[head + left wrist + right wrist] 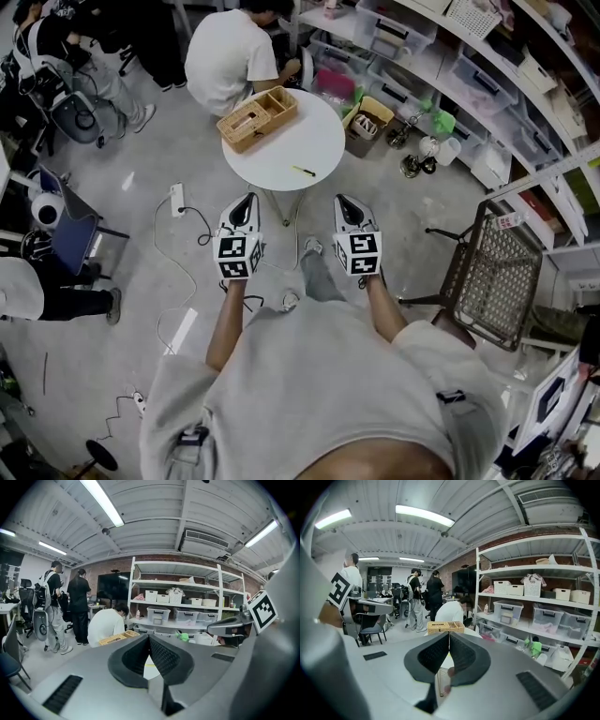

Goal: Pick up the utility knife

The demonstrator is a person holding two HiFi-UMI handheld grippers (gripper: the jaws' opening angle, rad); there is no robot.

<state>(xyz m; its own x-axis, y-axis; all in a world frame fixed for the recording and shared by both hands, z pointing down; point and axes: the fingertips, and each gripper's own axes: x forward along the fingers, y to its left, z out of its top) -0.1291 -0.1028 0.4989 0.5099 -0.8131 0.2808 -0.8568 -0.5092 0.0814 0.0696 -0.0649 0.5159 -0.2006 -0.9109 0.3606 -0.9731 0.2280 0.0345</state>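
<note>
The utility knife (pixel 303 171) is a thin yellow-and-dark tool lying near the front edge of the round white table (pixel 319 141) in the head view. Both grippers are held out level, short of the table and above the floor. My left gripper (pixel 245 202) is shut with nothing in it, its pads meeting at the tip (pixel 149 637). My right gripper (pixel 346 202) is also shut and empty (pixel 449 634). Through the gap under the left jaws a sliver of the knife (pixel 151 665) shows on the tabletop. A wicker tray (pixel 257 117) sits at the table's far left.
A person in a white shirt (pixel 230 56) crouches just behind the table. A mesh metal chair (pixel 497 272) stands to the right. A power strip (pixel 176 199) and cables lie on the floor at left. Shelves with plastic bins (pixel 450 56) line the back right.
</note>
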